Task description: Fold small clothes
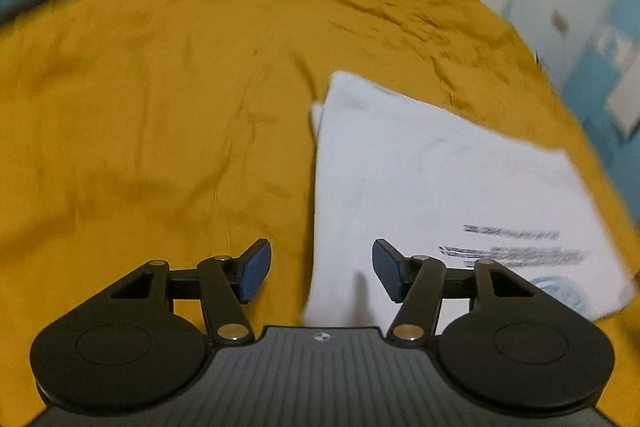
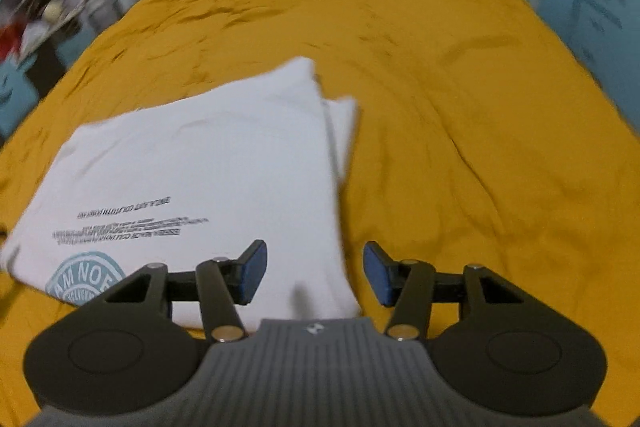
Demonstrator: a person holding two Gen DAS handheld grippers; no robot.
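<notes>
While your left gripper (image 1: 321, 269) and right gripper (image 2: 315, 271) both hang spread wide, holding nothing, the folded white t-shirt (image 2: 208, 163) lies mid-frame on the mustard bedspread (image 2: 460, 107).

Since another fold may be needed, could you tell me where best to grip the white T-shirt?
Probably the near corners of the white T-shirt, coming from the near edge. It lies flat, already folded, on the yellow bedspread; the left gripper and right gripper, jaws open, each face one.
</notes>
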